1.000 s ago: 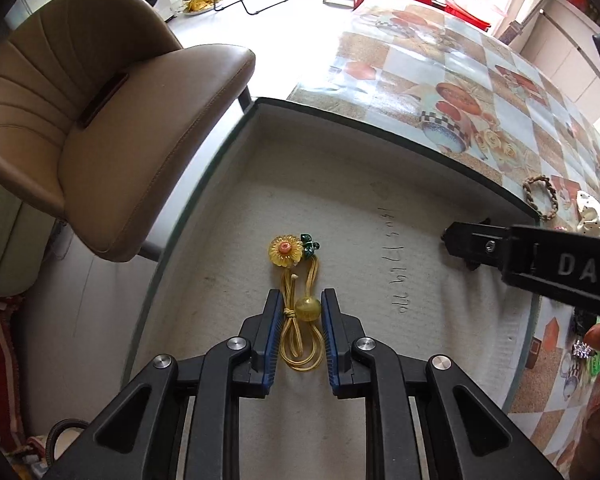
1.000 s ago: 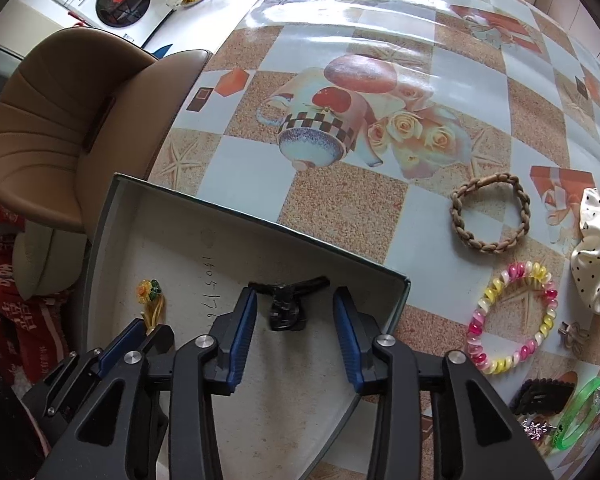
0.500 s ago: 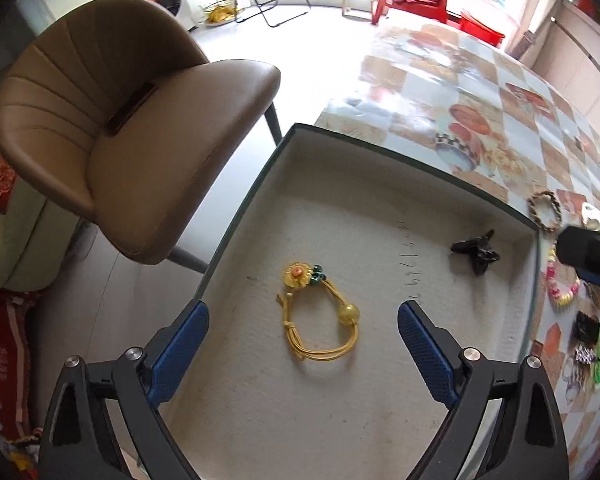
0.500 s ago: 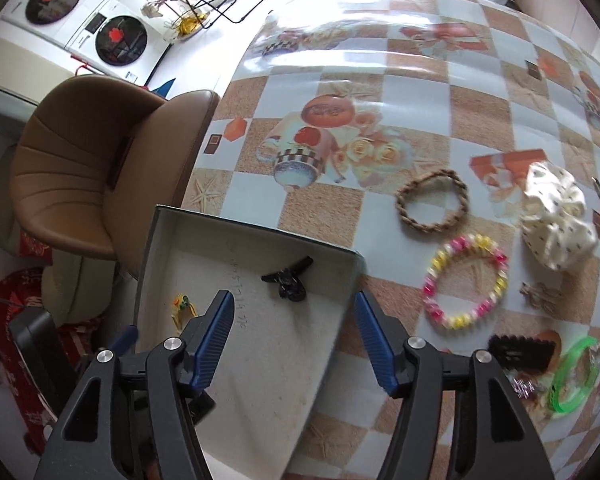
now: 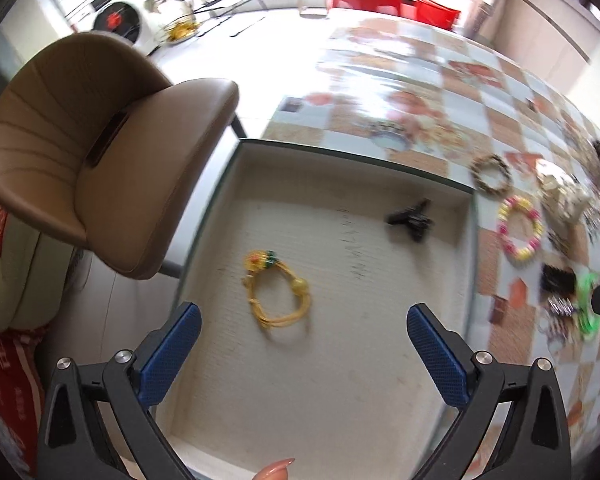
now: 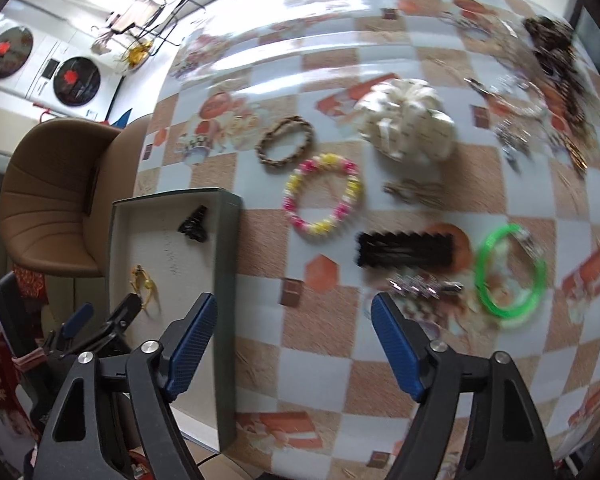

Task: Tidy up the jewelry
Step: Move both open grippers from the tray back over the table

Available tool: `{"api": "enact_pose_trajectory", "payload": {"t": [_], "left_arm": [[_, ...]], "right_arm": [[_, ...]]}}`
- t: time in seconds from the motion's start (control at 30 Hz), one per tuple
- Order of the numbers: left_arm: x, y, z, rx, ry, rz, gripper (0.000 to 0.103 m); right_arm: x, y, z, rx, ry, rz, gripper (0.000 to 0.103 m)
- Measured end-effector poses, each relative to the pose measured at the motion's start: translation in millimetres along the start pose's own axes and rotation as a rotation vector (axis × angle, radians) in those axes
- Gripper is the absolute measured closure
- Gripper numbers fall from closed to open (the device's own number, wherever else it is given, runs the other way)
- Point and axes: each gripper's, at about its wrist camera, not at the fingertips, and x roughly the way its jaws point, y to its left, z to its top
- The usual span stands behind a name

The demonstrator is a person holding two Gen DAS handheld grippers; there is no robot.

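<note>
- Yellow cord bracelet (image 5: 278,294) w/ flower charm & amber bead lay loose in box (image 5: 340,380), near black clip (image 5: 412,220).
- L gripper (image 5: 300,356) spread wide above it, empty.
- R gripper (image 6: 292,344) spread over tablecloth (image 6: 320,364), empty.

counter (image 6: 320,364): shiny smooth plastic cover | box (image 5: 340,380): matt, rough inside | chair (image 5: 100,152): smooth brown leather look | green ring (image 6: 510,276): glossy plastic | scrunchie (image 6: 408,124): soft cloth | gripper pads (image 5: 172,354): bumpy blue rubber | yellow band (image 5: 278,290): cord with shiny bead
</note>
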Motion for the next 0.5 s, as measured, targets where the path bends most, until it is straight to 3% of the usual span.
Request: {"api": "enact_pose_trajectory", "payload": {"t": [0.3, 0.4, 0.5], "left_arm": [[-22.7, -44.4, -0.9, 0.108, -0.013, -0.077, 0.000], [-28.2, -59.4, 1.9, 0.151, -0.006, -0.131, 0.000], [-37.1, -77.4, 5.2, 0.200, -0.020, -0.168, 0.000]], "right_arm": [[-32.6, -59.1, -32.1, 0.146, -0.059, -0.027, 0.013], [-44.7, -75.0, -41.7, 0.186, -0.097, -0.041, 0.000], [-54.9, -88.0, -48.9, 0.218, -0.142, -0.042, 0.000]]}}
